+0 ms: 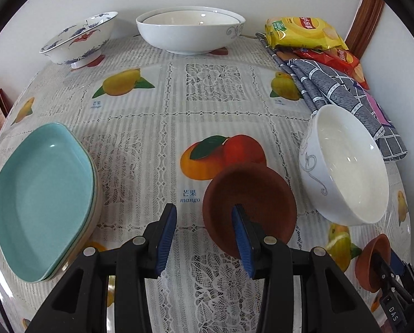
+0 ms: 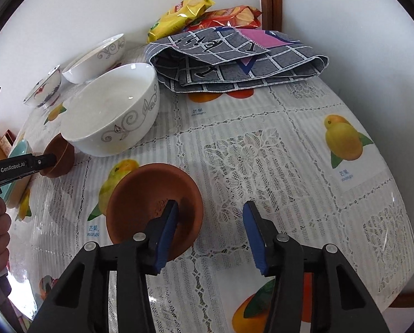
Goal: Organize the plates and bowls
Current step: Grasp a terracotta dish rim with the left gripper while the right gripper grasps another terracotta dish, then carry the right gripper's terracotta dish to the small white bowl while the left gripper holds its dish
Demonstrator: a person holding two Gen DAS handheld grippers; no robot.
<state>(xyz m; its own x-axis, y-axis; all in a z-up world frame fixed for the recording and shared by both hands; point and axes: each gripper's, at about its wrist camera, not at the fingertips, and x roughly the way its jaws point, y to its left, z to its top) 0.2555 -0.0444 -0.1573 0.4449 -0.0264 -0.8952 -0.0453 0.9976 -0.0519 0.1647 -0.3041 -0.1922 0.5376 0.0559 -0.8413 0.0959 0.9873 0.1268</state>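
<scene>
**First onlooker:** Left gripper [image 1: 204, 241] stands part open over the cloth; its right finger [image 1: 241, 238] dips inside the rim of a small terracotta dish [image 1: 251, 191], its left finger outside on the lace; nothing is pinched between the pads.

**Second onlooker:** Right gripper [image 2: 211, 234] mirrors it; its left finger [image 2: 168, 230] sits inside the rim of a second terracotta dish [image 2: 140, 202], the other finger clear over bare tablecloth [image 2: 290, 166]; jaws part open, no grip that I can see.

**First onlooker:** Just behind the two dishes, a white bowl with grey scrollwork [image 1: 348, 166] stands alone, close to a folded grey checked towel [image 1: 342, 94].

**Second onlooker:** Further out, a stack of teal plates [image 1: 40, 194] sits at the left edge; against the wall, a large white bowl with a smaller one nested inside [image 1: 190, 32], and a blue-and-red painted bowl [image 1: 78, 38] standing tilted; snack bags [image 1: 304, 32] in the corner.

**First onlooker:** So the plates and the big bowls look sorted already; to my eye the two brown dishes are still apart and unstacked; the scrollwork bowl and the painted one also look unplaced.

**Second onlooker:** Roughly halfway, I would judge; the small pieces remain.
</scene>
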